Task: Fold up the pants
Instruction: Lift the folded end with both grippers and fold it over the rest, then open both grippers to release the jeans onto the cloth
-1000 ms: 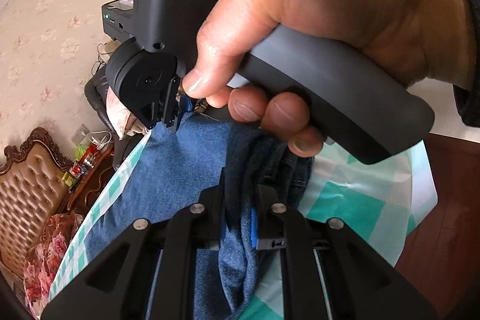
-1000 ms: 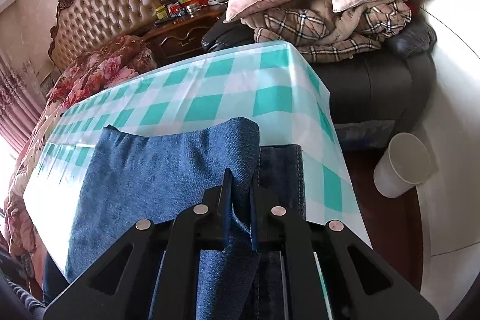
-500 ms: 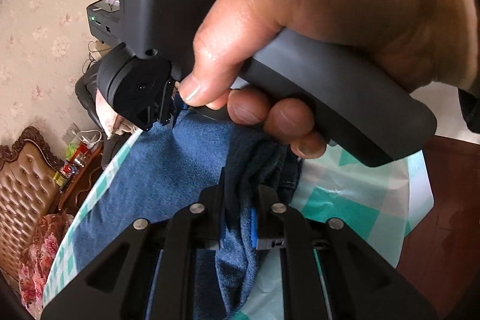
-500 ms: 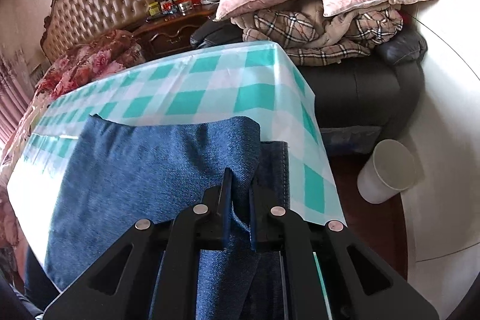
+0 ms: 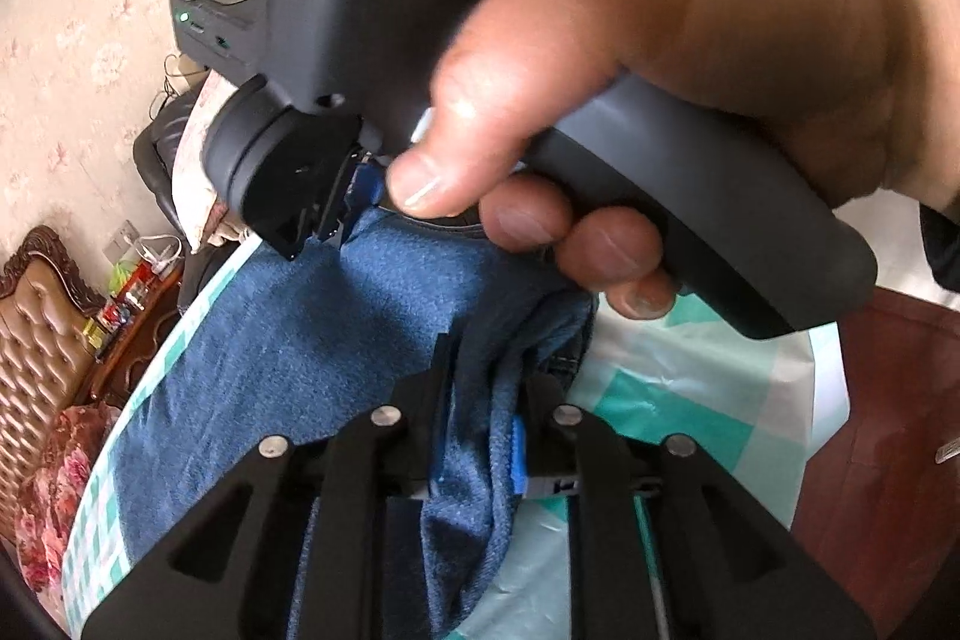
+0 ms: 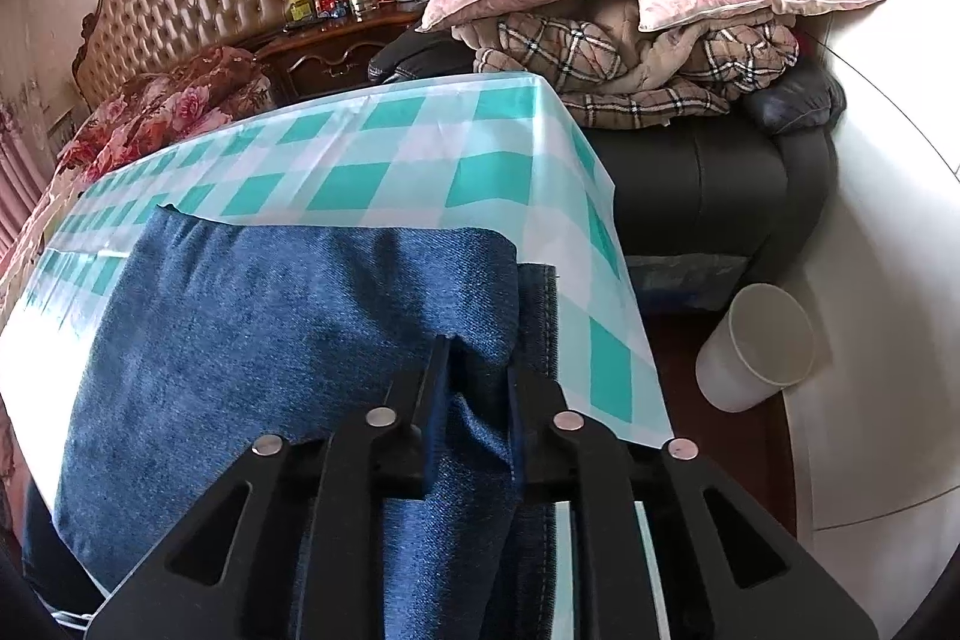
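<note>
- The left gripper (image 5: 486,376) had bunched denim between its jaws, which were opening; the pads still seemed to touch the cloth.
- The blue pants (image 6: 270,340) lay folded on the teal-checked tablecloth (image 6: 384,160), near its right edge.
- The right gripper (image 6: 477,370), held in a hand (image 5: 690,58), likewise straddled a fold of denim, its jaws opening.
</note>
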Demonstrator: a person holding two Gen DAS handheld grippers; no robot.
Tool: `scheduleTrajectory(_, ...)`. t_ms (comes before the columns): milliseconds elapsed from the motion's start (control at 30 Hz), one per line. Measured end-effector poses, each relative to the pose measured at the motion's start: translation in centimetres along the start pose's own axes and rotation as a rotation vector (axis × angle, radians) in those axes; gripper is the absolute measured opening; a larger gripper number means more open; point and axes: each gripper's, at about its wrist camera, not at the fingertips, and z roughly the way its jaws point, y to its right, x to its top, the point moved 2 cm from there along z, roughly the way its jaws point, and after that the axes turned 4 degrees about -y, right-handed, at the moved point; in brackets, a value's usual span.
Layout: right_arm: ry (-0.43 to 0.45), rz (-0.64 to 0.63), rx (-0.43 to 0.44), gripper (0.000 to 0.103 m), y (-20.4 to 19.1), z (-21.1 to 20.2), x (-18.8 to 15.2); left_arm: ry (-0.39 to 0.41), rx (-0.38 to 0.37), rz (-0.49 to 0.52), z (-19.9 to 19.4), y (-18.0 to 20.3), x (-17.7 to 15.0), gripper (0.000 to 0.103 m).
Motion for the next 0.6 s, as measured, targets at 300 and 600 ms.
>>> scheduleTrajectory(300,0.027,-0.001,-0.070,0.041,0.9,-0.4,-0.5,0.110,-0.214,-0.283,-6.7,-9.0,0.7,0.065)
scheduleTrajectory(600,0.027,0.043,-0.350,0.045,2.2,-3.1,-2.5,-0.069,-0.313,-0.472,4.1,-20.3,5.0,0.024)
